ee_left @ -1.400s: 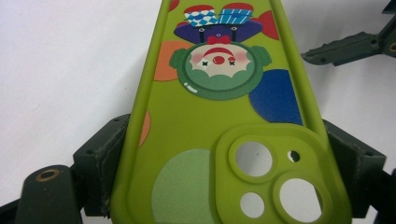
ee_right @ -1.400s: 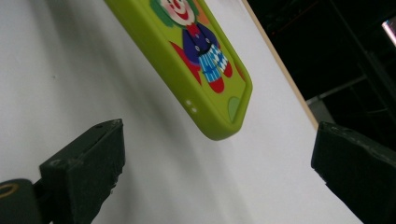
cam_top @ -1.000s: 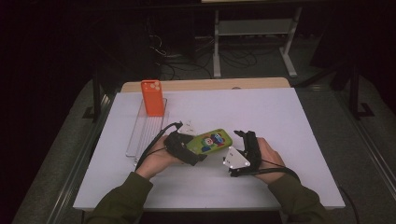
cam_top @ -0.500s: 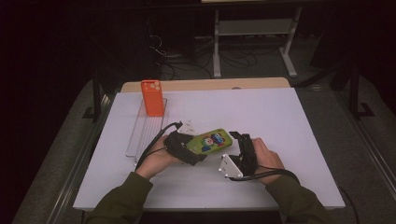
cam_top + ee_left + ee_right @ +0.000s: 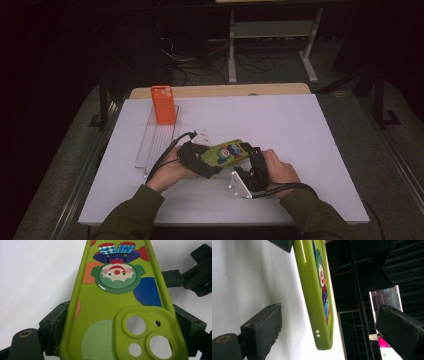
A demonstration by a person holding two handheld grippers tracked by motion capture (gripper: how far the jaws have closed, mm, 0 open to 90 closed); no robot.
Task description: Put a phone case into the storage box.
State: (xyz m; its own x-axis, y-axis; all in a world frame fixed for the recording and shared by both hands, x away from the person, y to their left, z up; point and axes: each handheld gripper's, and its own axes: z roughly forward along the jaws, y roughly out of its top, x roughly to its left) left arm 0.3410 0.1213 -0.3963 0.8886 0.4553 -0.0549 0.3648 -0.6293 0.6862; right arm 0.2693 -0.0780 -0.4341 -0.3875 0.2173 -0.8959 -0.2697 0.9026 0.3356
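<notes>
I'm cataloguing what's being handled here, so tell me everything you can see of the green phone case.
The green phone case looks like soft, matte silicone, lime green, printed with a clown face and orange, blue and red circles. A raised camera block has three round cutouts and a tiny hole. It is held off the white table, the left tongs clamped on its long edges at the camera end. Its far end sits between the open right tongs, which aren't touching it.

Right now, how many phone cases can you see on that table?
2. A green phone case with a clown picture is held near the table's front, clamped by the left gripper. An orange phone case stands upright in a clear rack at the back left.
</notes>
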